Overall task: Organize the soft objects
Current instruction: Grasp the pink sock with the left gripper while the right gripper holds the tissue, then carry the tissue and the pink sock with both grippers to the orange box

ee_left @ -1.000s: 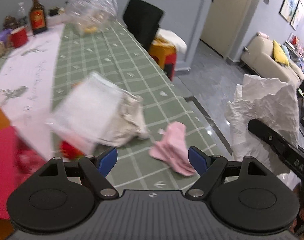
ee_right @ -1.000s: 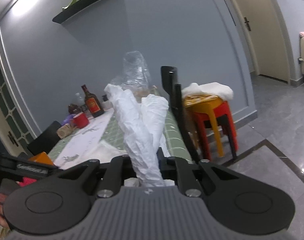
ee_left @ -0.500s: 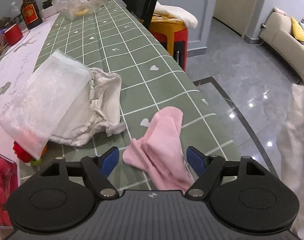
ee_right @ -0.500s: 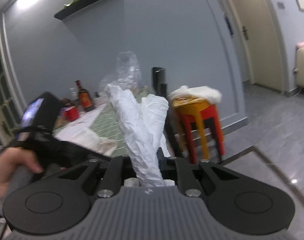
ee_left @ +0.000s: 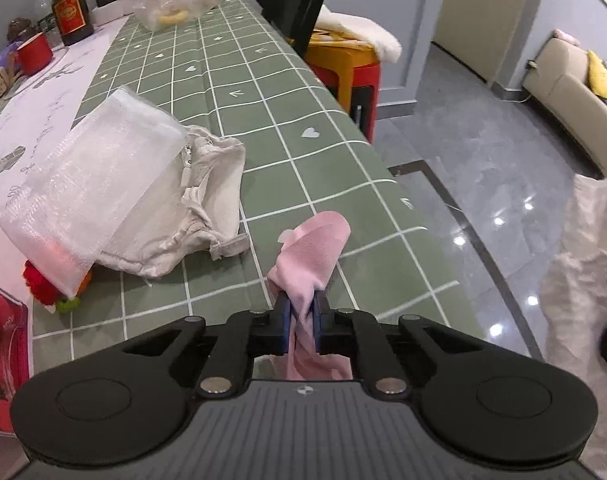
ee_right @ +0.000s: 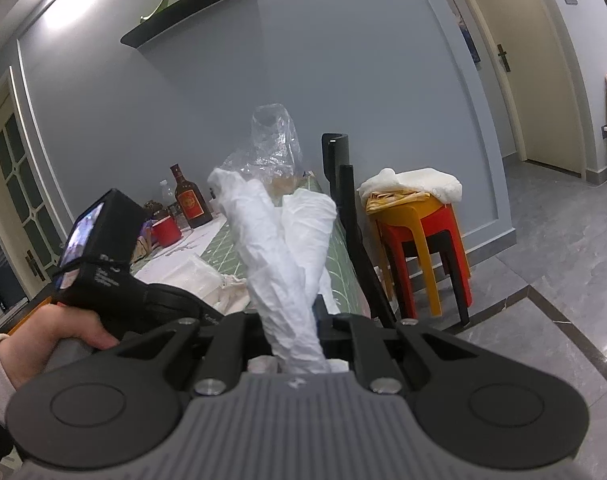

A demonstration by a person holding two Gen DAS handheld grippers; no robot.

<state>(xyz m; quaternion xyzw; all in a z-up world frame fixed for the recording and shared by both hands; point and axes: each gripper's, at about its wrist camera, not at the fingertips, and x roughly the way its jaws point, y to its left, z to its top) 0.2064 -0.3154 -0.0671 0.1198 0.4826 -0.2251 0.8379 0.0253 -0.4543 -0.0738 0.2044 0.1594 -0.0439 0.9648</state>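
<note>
Green checked cloth covered the table (ee_left: 231,92) we worked at, its near edge running beside a glossy grey floor. On that cloth lay the pink cloth (ee_left: 309,256), bunched up close to the table edge and reaching toward twelve o'clock from our left gripper (ee_left: 301,314). Its blue fingers (ee_left: 282,312) were closing on the cloth's near end, and the pads already pinched the fabric between them. We judged this the pickup step for one soft item, with the grip nearly made and the lift not yet begun.

At about ten o'clock from the pink cloth sat a crumpled beige cloth bag (ee_left: 207,204), apart from it, with a clear bubble-wrap pouch (ee_left: 91,188) lying over its left side. A red toy (ee_left: 41,284) peeked out beneath the pouch.

Our right gripper (ee_right: 293,320) pointed past the table's end, fully closed on a twisted white paper bag (ee_right: 279,248) that stood up toward twelve o'clock. That bag (ee_left: 579,280) showed at three o'clock in the left camera, off the table.

Next, in our judgement, we needed to lift the pink cloth clear, then carry it toward the white bag, taking care that the loose end did not drag.
</note>
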